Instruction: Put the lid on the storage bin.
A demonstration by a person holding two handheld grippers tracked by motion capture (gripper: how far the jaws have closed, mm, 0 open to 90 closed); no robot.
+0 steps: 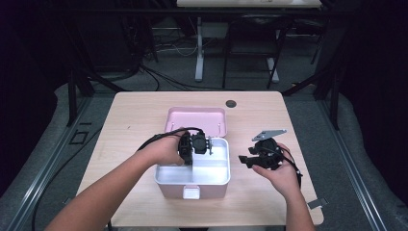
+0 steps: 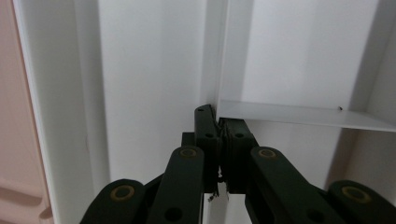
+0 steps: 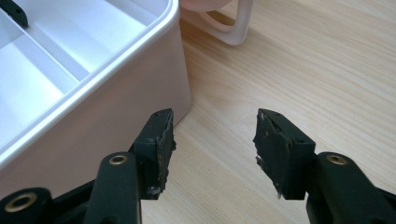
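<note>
Item count, as seen from above:

- Storage box [image 1: 192, 185]: one, pink outside with a white interior.
- Hinged lid [image 1: 196, 119]: one, pink, standing open behind the box.
- Latch [image 1: 191, 193]: one, white, on the front wall of the box.
- Interior compartments: at least three, separated by white divider walls [image 2: 299, 114]; the exact number cannot be confirmed.
- Handheld grippers: two, the left gripper [image 1: 192, 144] and the right gripper [image 1: 260, 156].
- Jaws: two per gripper, four in total.
- Table [image 1: 134, 120]: one, light wood.
- Round dark cap [image 1: 231, 103] in the tabletop: one.
</note>
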